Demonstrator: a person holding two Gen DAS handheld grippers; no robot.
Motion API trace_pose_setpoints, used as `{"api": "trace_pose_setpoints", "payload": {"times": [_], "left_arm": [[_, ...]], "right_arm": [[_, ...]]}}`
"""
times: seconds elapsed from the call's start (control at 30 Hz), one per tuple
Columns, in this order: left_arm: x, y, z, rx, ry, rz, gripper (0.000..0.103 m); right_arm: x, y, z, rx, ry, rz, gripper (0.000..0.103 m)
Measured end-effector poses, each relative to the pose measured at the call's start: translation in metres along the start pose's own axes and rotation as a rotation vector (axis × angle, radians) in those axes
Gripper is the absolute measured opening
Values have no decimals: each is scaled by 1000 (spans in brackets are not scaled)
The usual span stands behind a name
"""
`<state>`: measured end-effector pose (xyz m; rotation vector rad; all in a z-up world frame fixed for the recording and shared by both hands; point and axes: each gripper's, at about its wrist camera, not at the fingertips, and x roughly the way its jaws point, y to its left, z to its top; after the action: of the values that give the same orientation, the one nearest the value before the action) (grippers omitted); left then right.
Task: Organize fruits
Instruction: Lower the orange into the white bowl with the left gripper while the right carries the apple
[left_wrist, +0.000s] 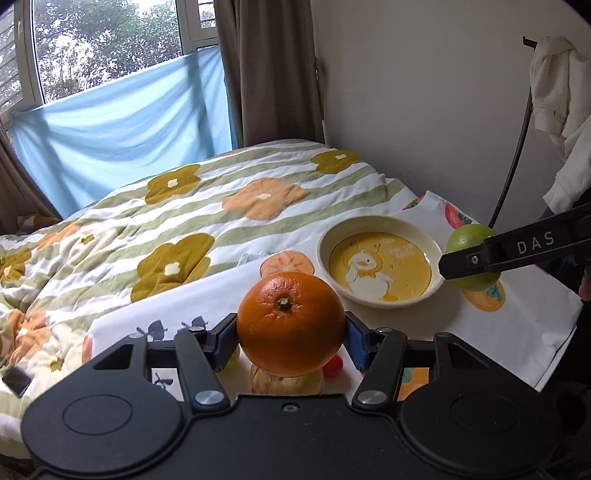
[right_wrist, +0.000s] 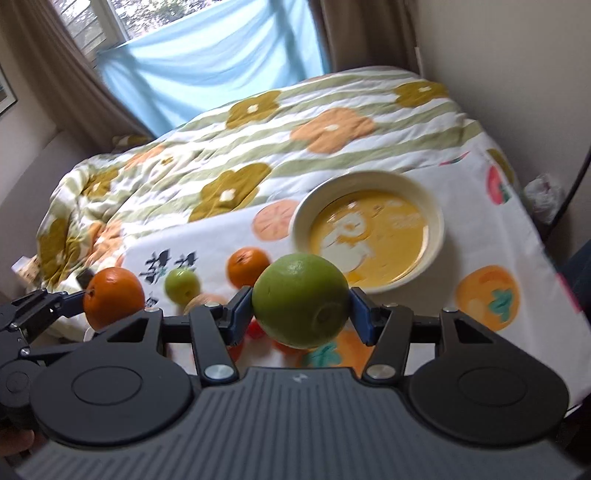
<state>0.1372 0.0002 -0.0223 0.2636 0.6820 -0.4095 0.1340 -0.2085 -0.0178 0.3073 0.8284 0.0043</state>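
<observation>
Bowl (right_wrist: 369, 230) ahead of both grippers; right gripper (right_wrist: 301, 314) pinching green fruit (right_wrist: 300, 300) nearer; left gripper (left_wrist: 291, 334) pinching orange (left_wrist: 291, 323).

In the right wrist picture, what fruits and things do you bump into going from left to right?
Big orange held in the left gripper → small green fruit → small orange → big green fruit held in the right gripper → duck bowl.
</observation>
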Motion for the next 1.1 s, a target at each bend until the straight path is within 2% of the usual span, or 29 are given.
{"api": "trace_pose_setpoints", "payload": {"times": [0.3, 0.57, 0.87, 1.1], "left_arm": [[56, -28, 59, 35, -13, 14, 63], [145, -53, 97, 51, 47, 17, 63], [237, -88, 101, 100, 156, 8, 63], [274, -101, 96, 111, 220, 20, 63]], "right_arm": [[23, -61, 58, 6, -27, -26, 70], [81, -104, 100, -39, 8, -25, 70], [136, -139, 117, -51, 63, -4, 70], [154, -159, 121, -41, 102, -4, 70]]}}
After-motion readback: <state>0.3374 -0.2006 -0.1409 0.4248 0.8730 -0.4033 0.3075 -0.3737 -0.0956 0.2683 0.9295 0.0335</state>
